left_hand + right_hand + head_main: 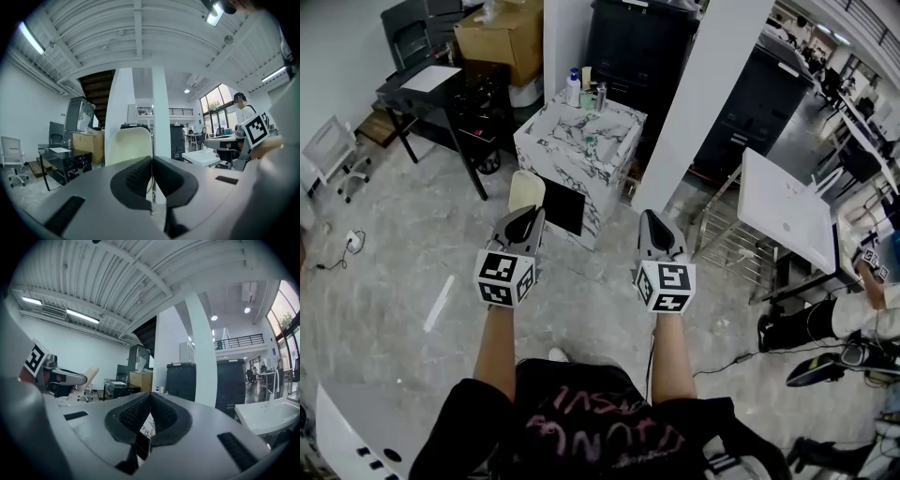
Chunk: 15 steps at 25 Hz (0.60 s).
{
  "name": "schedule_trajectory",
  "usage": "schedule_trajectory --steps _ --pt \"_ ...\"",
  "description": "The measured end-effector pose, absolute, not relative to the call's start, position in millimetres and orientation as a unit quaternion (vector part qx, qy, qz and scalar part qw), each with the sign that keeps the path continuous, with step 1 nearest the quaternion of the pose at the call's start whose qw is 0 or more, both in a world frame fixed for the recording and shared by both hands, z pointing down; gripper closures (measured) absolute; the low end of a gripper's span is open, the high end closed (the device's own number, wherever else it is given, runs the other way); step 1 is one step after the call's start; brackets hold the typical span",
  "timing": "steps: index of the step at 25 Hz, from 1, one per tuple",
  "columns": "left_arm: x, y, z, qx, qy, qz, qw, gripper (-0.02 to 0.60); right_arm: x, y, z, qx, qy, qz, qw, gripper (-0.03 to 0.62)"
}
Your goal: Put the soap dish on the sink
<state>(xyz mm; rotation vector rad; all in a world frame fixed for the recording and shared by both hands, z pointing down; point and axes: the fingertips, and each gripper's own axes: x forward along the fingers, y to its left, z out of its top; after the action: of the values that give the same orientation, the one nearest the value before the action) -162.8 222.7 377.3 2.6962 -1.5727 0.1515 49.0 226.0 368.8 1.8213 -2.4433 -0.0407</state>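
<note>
Nearest the viewer, short of the marble sink (pixel 581 141), the left gripper (pixel 529 216) is clamping the cream oval soap dish (pixel 526 190) by its near edge. The dish's long axis is running on from the jaws, with its rounded end pointing toward the sink. The right gripper (pixel 650 218) is hovering level with it, also short of the sink, jaws pressed together on nothing, and bottles (pixel 574 87) are standing at the sink's far edge.

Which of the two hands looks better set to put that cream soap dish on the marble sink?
Left. The left hand-held gripper is shut on the cream soap dish, with the marble sink standing ahead of it. The right hand-held gripper is shut with nothing between its jaws.
</note>
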Motion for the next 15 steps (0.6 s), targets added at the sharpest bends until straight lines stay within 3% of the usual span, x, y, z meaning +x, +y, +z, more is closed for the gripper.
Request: schedule_trajectory --steps 15 --pt "-175.6 173.2 400.2 0.882 -0.467 0.057 0.022 0.560 21.2 182.1 375.4 0.611 -0.790 -0.015 0.046 0.580"
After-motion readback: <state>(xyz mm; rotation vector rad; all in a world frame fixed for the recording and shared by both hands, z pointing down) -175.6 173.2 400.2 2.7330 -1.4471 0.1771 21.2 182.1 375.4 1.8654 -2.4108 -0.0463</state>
